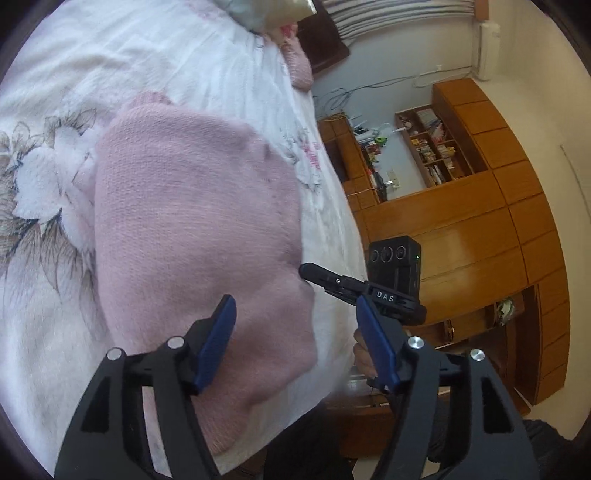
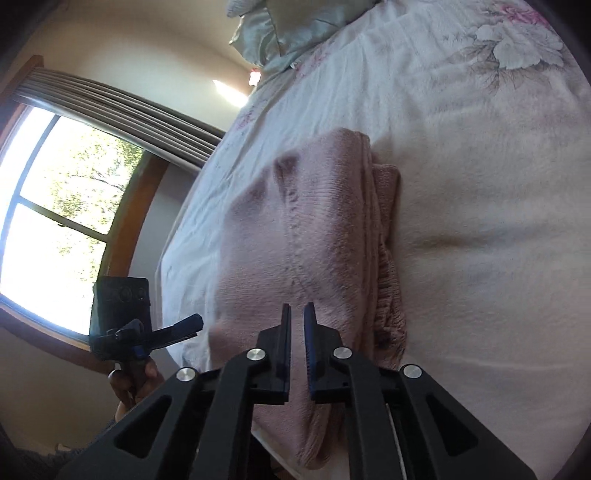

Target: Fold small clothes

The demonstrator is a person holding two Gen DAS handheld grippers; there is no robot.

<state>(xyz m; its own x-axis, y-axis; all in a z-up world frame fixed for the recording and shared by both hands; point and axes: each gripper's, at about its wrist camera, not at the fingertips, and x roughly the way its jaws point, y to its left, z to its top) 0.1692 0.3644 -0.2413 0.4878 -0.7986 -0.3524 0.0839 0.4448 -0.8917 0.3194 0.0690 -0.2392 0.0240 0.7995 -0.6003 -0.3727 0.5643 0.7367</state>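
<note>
Pink sweater (image 1: 199, 229) lies folded on the bed (image 1: 55, 295); left gripper (image 1: 295, 343) gapes wide, empty; right gripper (image 2: 297, 350) nearly closed, holding nothing; fold seems finished; next likely smoothing or setting aside.

A folded pink sweater (image 1: 192, 221) lies on the floral white bed (image 1: 48, 332), beside pillows (image 2: 291, 33).

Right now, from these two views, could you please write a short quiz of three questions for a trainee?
1. True or false: the left tool is open wider than the right tool.
2. The sweater lies on: A) the floor, B) the bed, C) a chair.
3. Fill in: the sweater's colour is ____.

Key: 1 true; 2 B; 3 pink.
</note>
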